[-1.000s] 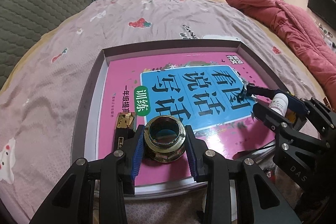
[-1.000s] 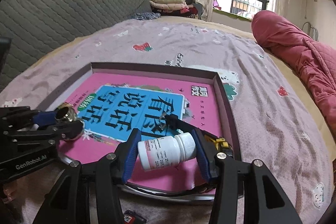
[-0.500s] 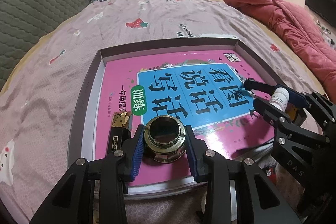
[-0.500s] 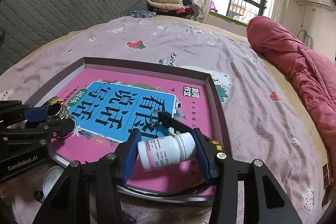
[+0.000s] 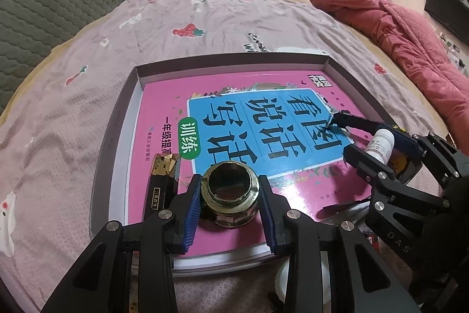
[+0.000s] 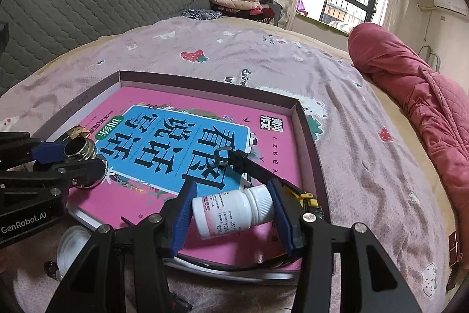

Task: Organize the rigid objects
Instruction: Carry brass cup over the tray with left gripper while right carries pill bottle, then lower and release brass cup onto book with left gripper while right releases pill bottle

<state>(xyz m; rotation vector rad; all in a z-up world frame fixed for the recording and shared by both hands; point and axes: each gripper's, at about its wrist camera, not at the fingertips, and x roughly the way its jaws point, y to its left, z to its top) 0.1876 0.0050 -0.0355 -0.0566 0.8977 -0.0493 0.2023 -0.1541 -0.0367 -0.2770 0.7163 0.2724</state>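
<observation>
A shallow brown-walled tray (image 5: 234,65) (image 6: 205,84) lies on the bed with a pink and blue book (image 5: 263,119) (image 6: 176,143) in it. My left gripper (image 5: 229,184) (image 6: 73,154) is shut on a brass threaded fitting (image 5: 231,207) (image 6: 79,150), held upright over the book's near left corner. My right gripper (image 6: 231,195) (image 5: 378,143) is shut on a white pill bottle (image 6: 234,210) (image 5: 381,144), which lies sideways between the blue pads above the book's near right part.
A black and gold box (image 5: 162,181) lies in the tray's left strip. A black tool (image 6: 243,163) rests on the book, with a yellow and black object (image 6: 307,200) by the tray's right wall. A white lid (image 6: 73,245) sits before the tray. A red quilt (image 5: 395,28) lies at the right.
Both grippers keep their hold and stay where they were. The right wrist has rolled slightly, so the bottle sits a little more slanted in its view.
</observation>
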